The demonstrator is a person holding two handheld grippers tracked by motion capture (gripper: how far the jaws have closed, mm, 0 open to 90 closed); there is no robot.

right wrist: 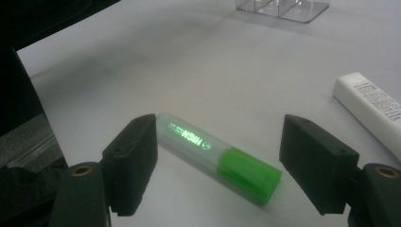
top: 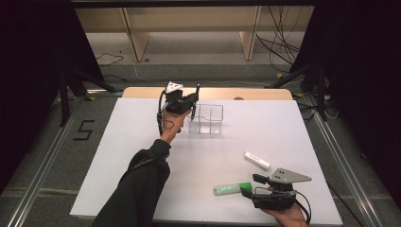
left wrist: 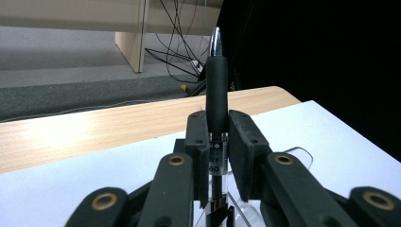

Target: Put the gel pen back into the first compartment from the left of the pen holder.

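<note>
Pens and markers are being sorted, to judge from the high view: the left claw [top: 193,105] is seen just beside the clear organiser [top: 206,118] at the far side of the white worktop [top: 142,142], while the right claw [top: 250,185] rests near the front edge beside a green highlighter [top: 232,188]; a white eraser [top: 257,160] lies near it.

From the left claw's view, a black pen [left wrist: 216,94] is gripped upright between closed jaws. It is judged light, stiff and somewhat slippery, best held at its rubber sleeve.

From the right claw's view, the jaws are spread wide, empty, with the highlighter lying slantwise on the worktop between them, untouched. Its smooth barrel should be pinched mid-length.
</note>
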